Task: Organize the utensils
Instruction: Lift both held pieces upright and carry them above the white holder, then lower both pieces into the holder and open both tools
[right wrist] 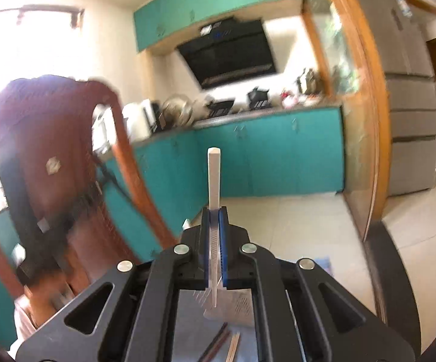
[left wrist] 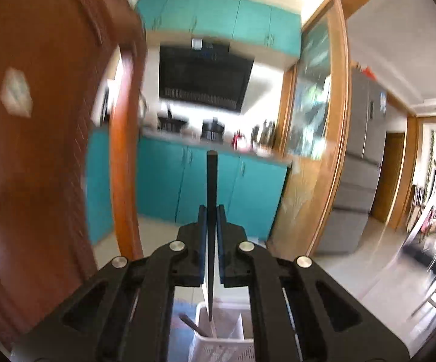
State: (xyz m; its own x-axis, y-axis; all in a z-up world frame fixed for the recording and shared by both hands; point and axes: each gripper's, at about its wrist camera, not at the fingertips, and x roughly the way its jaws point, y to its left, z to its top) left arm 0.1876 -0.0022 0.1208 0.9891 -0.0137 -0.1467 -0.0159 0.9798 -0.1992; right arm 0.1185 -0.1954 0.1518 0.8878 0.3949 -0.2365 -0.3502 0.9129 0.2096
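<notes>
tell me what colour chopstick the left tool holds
Black chopstick, clearest in the left wrist view.

open floor [right wrist: 293, 220] ahead, chair [left wrist: 37, 120] left

Matt black chopstick [left wrist: 211, 187], white chopstick [right wrist: 213, 178] with rough-textured tip — perforated white plastic basket [left wrist: 224, 350].

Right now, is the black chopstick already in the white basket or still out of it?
Partly in. The left gripper is shut on the black chopstick, holding it upright, and its lower tip reaches just inside the white basket below.
</notes>
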